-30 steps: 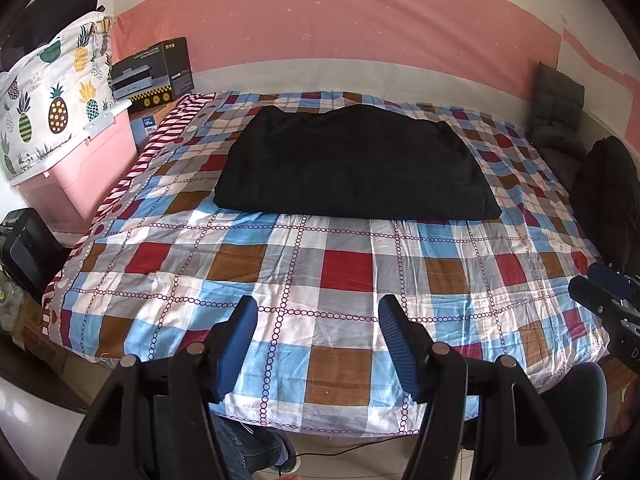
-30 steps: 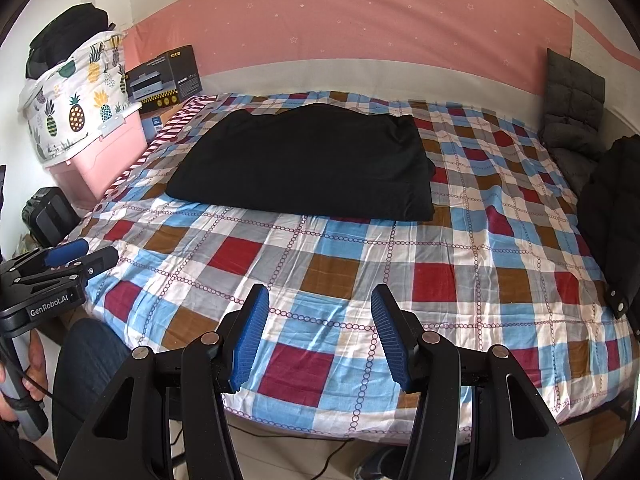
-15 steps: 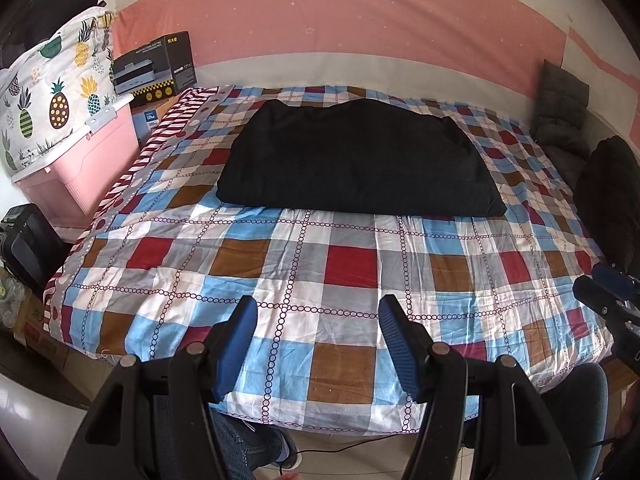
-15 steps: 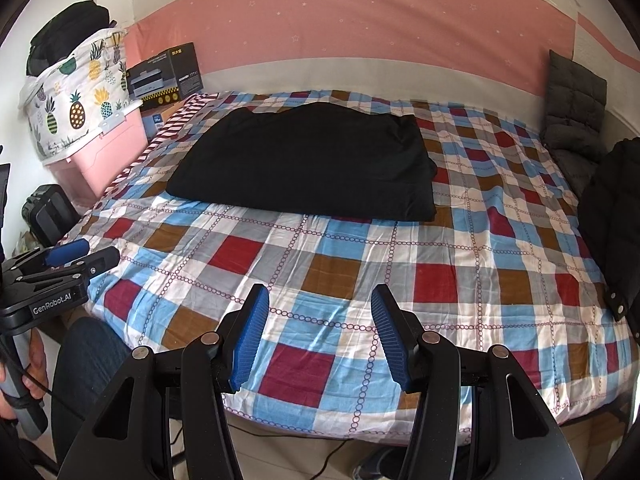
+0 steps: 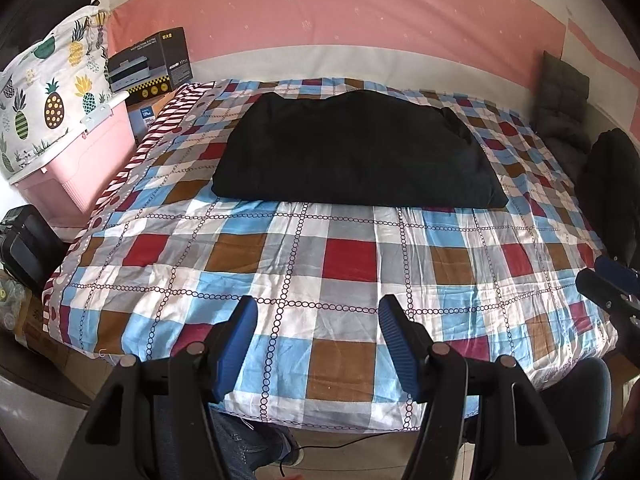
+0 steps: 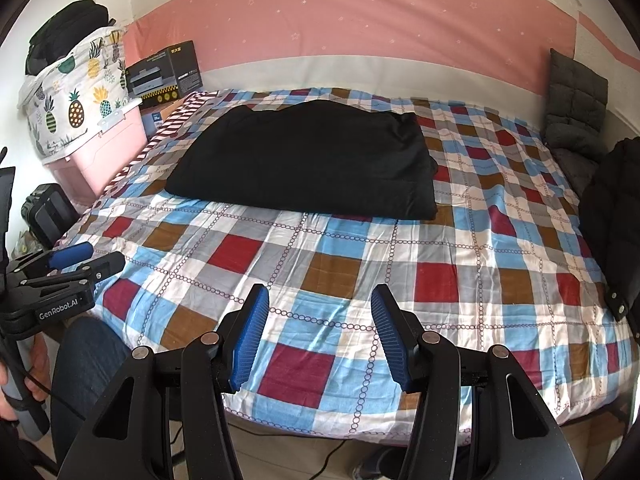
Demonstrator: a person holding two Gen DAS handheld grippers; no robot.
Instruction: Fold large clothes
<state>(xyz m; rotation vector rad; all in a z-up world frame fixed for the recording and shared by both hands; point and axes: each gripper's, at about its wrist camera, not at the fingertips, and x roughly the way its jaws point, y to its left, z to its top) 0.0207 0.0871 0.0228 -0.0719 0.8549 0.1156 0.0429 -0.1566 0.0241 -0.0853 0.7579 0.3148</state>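
Black garment [image 5: 352, 152] seemingly folded, well beyond spread fingers [image 5: 236, 344]

Bedroom: checked bed [image 5: 344, 256], pink wall [image 5: 360, 12]

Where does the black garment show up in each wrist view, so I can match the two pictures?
Left wrist: black garment lies centre, upper half, on the plaid bedspread.
Right wrist: black garment lies left of centre, upper half.
Shared landmark: the pineapple-print bag at far left.
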